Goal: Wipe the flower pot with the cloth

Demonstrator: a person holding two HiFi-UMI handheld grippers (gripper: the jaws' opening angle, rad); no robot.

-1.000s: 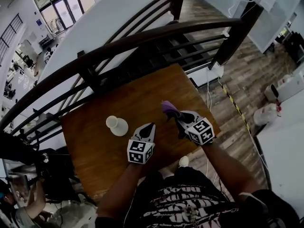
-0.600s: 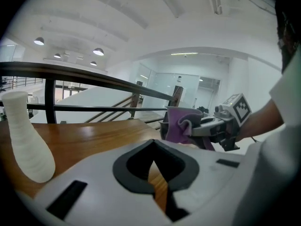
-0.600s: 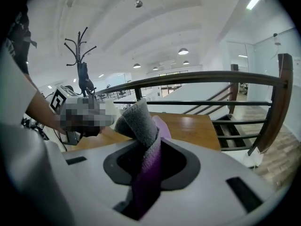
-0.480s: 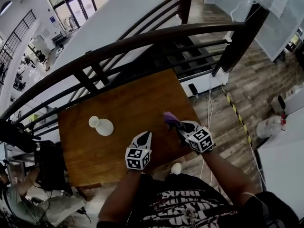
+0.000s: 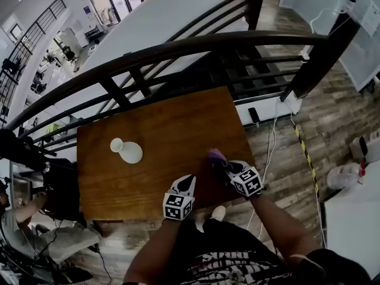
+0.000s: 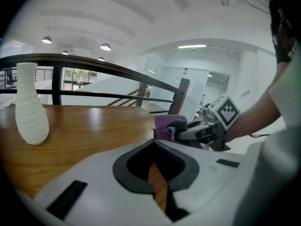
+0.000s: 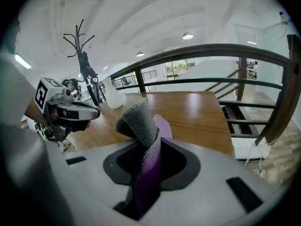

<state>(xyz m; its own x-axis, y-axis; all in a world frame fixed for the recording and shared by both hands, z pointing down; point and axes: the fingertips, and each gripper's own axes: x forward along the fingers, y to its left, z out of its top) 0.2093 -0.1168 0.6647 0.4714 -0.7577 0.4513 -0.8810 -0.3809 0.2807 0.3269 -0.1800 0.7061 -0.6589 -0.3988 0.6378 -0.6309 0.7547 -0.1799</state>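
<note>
Both grippers have drawn back toward the near edge of the brown wooden table (image 5: pixel 172 123) and sunk closer to its top since a second ago, so the gap to the pot has widened. At the left, the white, ribbed, narrow-necked flower pot (image 5: pixel 126 151) stands upright on the table, well apart from either tool. Near the front edge, the left gripper (image 5: pixel 189 180) points along the tabletop with its jaws pressed together on nothing, and only a sliver of wood shows between them. To its right, the right gripper (image 5: pixel 221 162) pinches the purple-and-grey fleecy cloth (image 5: pixel 216 155), a thick fold of which stands free beyond the jaw tips. The step in hand looks like the approach to the pot, with no wiping begun. To do it well, the left jaws probably need to spread and steady the pot by its neck first, since so tall and slim a vessel would likely tip or slide under a sideways push. The right one should then lay the free fold, not its hard tips, against the ribbed wall and stroke gently.
</note>
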